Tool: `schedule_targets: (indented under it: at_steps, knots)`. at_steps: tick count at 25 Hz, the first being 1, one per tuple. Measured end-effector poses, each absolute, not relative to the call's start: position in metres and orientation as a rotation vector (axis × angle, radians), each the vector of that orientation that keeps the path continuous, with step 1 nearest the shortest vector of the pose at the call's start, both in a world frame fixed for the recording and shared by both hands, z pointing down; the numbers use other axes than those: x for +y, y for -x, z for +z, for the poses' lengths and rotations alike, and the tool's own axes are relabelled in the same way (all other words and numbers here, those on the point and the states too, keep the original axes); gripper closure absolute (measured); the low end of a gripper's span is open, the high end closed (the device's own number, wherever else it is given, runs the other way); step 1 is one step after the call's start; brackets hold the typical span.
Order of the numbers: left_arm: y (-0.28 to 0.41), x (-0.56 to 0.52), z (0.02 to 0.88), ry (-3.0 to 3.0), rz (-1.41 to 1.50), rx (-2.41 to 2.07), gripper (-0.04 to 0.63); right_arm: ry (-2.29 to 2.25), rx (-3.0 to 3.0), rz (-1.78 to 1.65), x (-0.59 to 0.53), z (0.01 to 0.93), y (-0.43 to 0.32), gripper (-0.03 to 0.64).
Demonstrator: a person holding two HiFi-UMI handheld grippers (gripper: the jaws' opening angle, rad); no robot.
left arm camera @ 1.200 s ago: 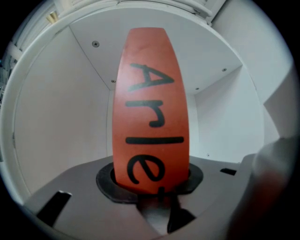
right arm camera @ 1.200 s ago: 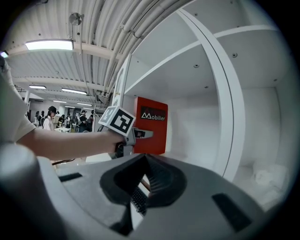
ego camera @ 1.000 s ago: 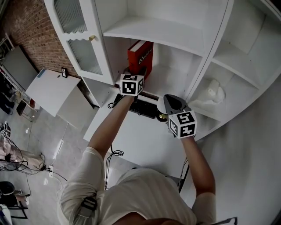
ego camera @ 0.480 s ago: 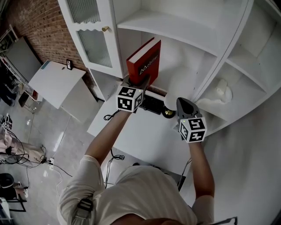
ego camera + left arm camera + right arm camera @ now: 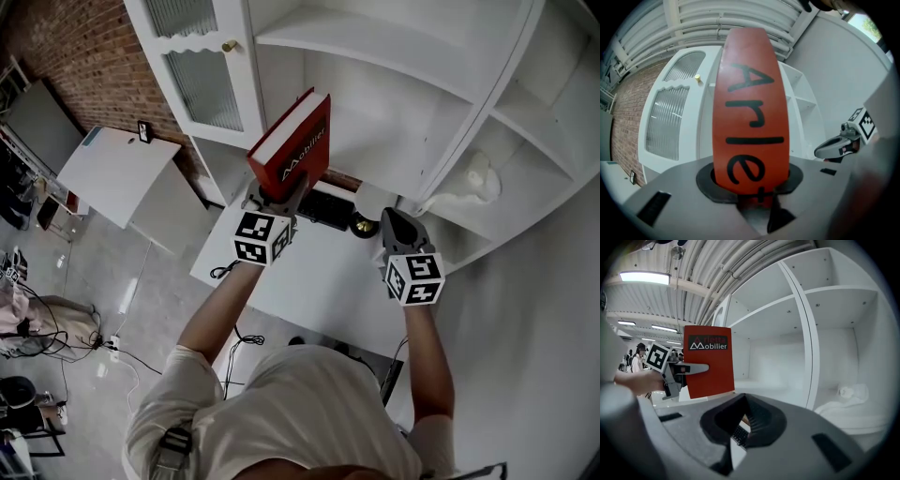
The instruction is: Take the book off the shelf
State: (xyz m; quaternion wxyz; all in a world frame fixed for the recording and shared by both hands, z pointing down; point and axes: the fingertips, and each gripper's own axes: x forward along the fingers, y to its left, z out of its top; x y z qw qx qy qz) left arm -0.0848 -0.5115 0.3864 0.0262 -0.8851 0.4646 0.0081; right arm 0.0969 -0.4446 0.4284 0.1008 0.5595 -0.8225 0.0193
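Most of the job is looking done: left gripper (image 5: 275,199), clamped on the bottom of the red book (image 5: 289,150), is pulling it out of the shelf (image 5: 394,141), so it's hanging clear over the desk (image 5: 309,281). Right gripper (image 5: 392,225) is idling nearby, jaws together, empty.

Head view looks steeply down; both gripper views face the shelf (image 5: 834,292), all sharing the book (image 5: 750,108).

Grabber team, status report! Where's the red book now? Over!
Left gripper shut on the book. Right gripper shut, empty, off to the side. Book out in front of the shelf. Nothing seen in the way.
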Motion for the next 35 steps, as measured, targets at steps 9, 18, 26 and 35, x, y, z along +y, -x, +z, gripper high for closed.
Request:
schedule_targets:
  at_steps: [9, 18, 26, 35]
  knots:
    - [0.115, -0.479, 0.418, 2.723, 0.005, 1.496, 0.445, -1.680, -2.412, 0.101, -0.422, 0.453, -0.081, 0.615]
    - [0.129, -0.451, 0.451, 2.724, -0.025, 1.588, 0.445, -1.647, -2.409, 0.126, -0.406, 0.478, -0.080, 0.615]
    - [0.138, -0.423, 0.483, 2.702, -0.058, 1.733, 0.445, -1.608, -2.421, 0.157, -0.397, 0.493, -0.090, 0.615]
    - [0.143, -0.398, 0.505, 2.661, -0.075, 1.849, 0.443, -1.553, -2.458, 0.193, -0.385, 0.510, -0.094, 0.615]
